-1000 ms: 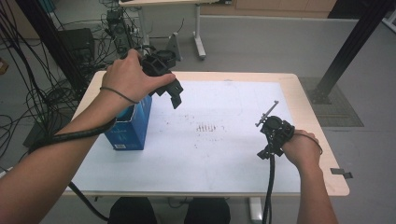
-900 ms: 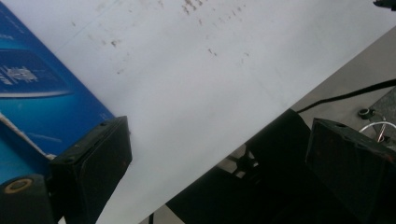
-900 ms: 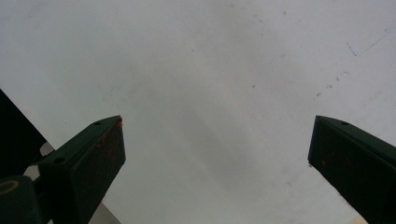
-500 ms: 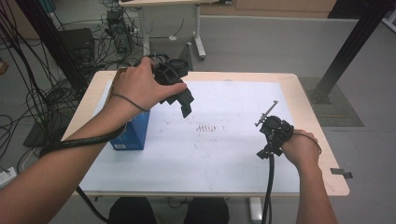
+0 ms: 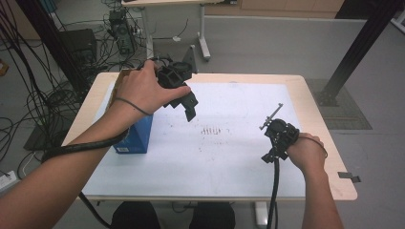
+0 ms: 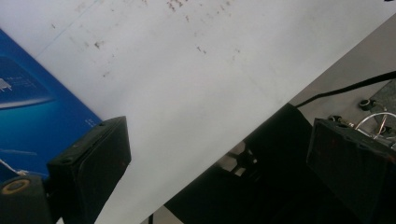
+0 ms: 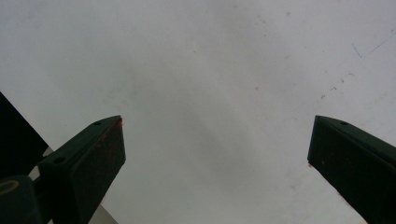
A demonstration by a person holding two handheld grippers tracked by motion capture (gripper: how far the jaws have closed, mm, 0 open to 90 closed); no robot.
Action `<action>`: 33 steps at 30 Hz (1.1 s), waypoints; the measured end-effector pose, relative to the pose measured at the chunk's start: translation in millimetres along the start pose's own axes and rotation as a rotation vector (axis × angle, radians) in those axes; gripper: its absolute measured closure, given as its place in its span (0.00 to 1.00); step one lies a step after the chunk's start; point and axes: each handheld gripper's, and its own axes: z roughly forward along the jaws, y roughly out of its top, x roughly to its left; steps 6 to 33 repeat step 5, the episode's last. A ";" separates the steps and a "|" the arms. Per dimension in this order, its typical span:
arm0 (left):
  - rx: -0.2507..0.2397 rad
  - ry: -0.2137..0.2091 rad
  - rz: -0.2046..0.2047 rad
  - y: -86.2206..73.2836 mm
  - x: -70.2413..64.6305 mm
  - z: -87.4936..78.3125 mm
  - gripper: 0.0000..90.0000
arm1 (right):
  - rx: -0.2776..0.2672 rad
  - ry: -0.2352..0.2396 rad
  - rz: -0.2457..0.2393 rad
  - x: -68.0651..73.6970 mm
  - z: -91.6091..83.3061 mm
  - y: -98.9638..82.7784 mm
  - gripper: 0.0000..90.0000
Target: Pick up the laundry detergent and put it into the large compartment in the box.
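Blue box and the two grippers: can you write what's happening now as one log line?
left gripper: open, raised beside blue box | right gripper: open, holds nothing, over white sheet | blue box: standing on sheet, untouched

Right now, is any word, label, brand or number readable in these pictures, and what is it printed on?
None can be read.
Blue cardboard box: small white print on its lower front, too small to read in the high view.
Same box in the left gripper view: faint white marks, blurred.
White table sheet: dark smudges, no letters.
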 end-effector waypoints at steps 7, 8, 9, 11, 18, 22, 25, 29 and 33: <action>-0.004 0.001 -0.004 -0.1 -1.3 0.7 0.08 | 0.000 -0.006 0.004 0.1 -2.1 0.1 0.04; -0.004 0.001 -0.004 -0.1 -1.3 0.7 0.08 | 0.000 -0.006 0.004 0.1 -2.1 0.1 0.04; -0.004 0.001 -0.004 -0.1 -1.3 0.7 0.08 | 0.000 -0.006 0.004 0.1 -2.1 0.1 0.04; -0.004 0.001 -0.004 -0.1 -1.3 0.7 0.08 | 0.000 -0.006 0.004 0.1 -2.1 0.1 0.04; -0.004 0.001 -0.004 -0.1 -1.3 0.7 0.08 | 0.000 -0.006 0.004 0.1 -2.1 0.1 0.04; -0.004 0.001 -0.004 -0.1 -1.3 0.7 0.08 | 0.000 -0.006 0.004 0.1 -2.1 0.1 0.04; -0.004 0.001 -0.004 -0.1 -1.3 0.7 0.08 | 0.000 -0.006 0.004 0.1 -2.1 0.1 0.04; -0.004 0.001 -0.004 -0.1 -1.3 0.7 0.08 | 0.000 -0.006 0.004 0.1 -2.1 0.1 0.04; -0.004 0.001 -0.004 -0.1 -1.3 0.7 0.08 | 0.000 -0.006 0.004 0.1 -2.1 0.1 0.04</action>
